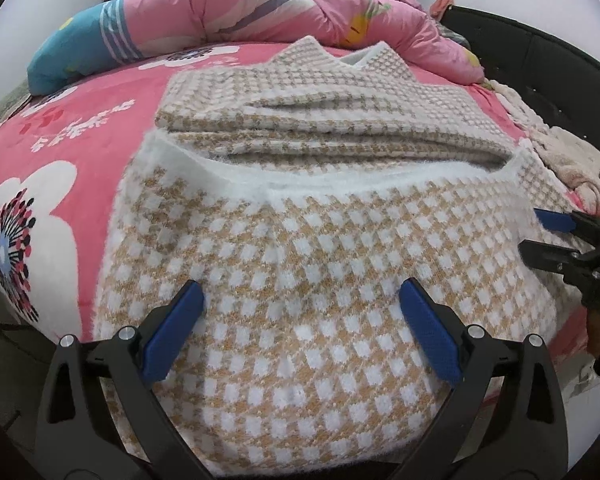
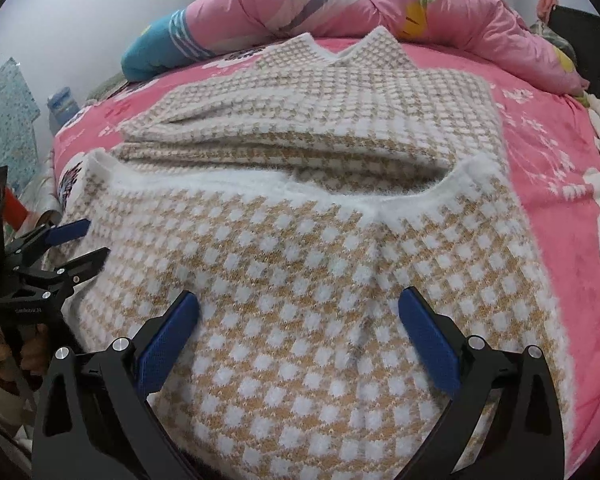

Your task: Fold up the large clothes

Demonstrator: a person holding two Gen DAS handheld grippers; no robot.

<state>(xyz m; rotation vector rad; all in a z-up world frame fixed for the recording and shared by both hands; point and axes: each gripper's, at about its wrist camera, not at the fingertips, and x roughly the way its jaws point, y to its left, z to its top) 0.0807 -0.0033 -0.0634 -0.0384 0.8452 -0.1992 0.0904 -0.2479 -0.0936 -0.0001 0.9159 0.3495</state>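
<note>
I'm finishing a fold: both the left gripper and right gripper are hanging released over the sweater; I'm guessing its near edge needs grabbing next.

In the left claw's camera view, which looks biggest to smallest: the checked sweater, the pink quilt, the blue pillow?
1. checked sweater, filling most of the view, though it lies nearest the camera.
2. pink quilt, bunched along the far side.
3. blue pillow, partly under the quilt, so unsure.
</note>
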